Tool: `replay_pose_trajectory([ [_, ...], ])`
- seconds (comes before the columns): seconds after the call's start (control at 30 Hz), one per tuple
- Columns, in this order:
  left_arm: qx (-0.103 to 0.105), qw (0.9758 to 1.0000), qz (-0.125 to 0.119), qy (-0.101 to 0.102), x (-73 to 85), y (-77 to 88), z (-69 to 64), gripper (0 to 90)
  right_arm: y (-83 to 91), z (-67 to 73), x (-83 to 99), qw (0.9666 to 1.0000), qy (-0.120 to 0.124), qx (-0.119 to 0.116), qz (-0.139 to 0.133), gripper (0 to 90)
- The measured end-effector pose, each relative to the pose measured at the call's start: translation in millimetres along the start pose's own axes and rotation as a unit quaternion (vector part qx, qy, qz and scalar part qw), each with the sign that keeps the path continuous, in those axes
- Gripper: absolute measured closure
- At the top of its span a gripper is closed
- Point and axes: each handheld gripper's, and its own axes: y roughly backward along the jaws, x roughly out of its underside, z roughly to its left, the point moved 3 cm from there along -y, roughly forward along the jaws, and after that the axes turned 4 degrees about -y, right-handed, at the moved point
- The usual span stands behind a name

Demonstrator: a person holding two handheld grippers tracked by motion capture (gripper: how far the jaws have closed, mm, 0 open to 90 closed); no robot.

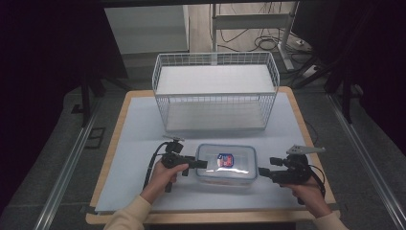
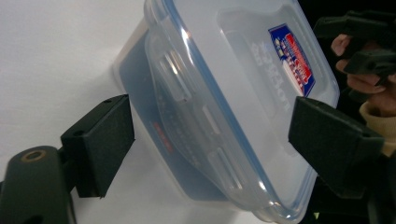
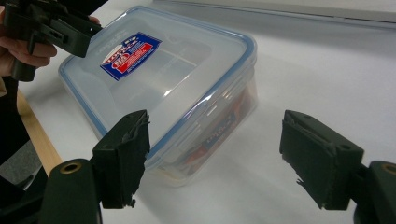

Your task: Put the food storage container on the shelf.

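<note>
A clear plastic container [image 1: 225, 165] with a blue-sealed lid and a red and blue label lies on the white sheet, at the front middle. My left gripper [image 1: 200, 164] is at its left end, open; in the left gripper view its jaws straddle the container [image 2: 224, 107], one over the lid and one beside the wall. My right gripper [image 1: 261, 171] is at the container's right end, open. In the right gripper view the container's near corner [image 3: 187, 93] lies between the spread jaws. Neither gripper is closed on it. Red packaging shows through the wall.
A white wire basket [image 1: 215, 103] with an upper shelf stands behind the container at the back of the table. The white sheet [image 1: 134, 139] covers a wooden tabletop whose front edge [image 1: 191, 218] lies near the person's forearms. Cables lie on the floor beyond.
</note>
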Motion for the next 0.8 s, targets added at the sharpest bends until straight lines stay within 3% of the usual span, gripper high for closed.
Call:
replay_pose_trajectory([
  [0.13, 0.02, 0.9998, 0.006, 0.004, 1.0, -1.3, -2.0, 21.7, -1.7, 0.2, 0.7, 1.0, 0.001, 0.001, 0.004, 24.3],
  [0.37, 0.019, 0.9998, -0.005, 0.008, 1.0, 2.2, -1.9, 28.4, -6.0, 1.8, -1.5, 0.9999, -0.003, -0.002, 0.01, 24.3],
  [0.57, 0.021, 0.9997, -0.004, 0.011, 0.7, 3.2, -0.9, 30.0, -19.1, 2.7, -9.6, 0.999, -0.031, -0.016, 0.028, 24.1],
  [0.6, 0.022, 0.9997, -0.004, 0.011, 0.7, 3.3, -0.9, 30.2, -26.6, 2.4, -14.3, 0.9979, -0.049, -0.021, 0.037, 24.0],
  [0.8, 0.024, 0.9996, -0.007, 0.012, 0.8, 3.1, -0.3, 30.5, -41.5, 3.0, -17.5, 0.9944, -0.073, -0.036, 0.068, 23.7],
])
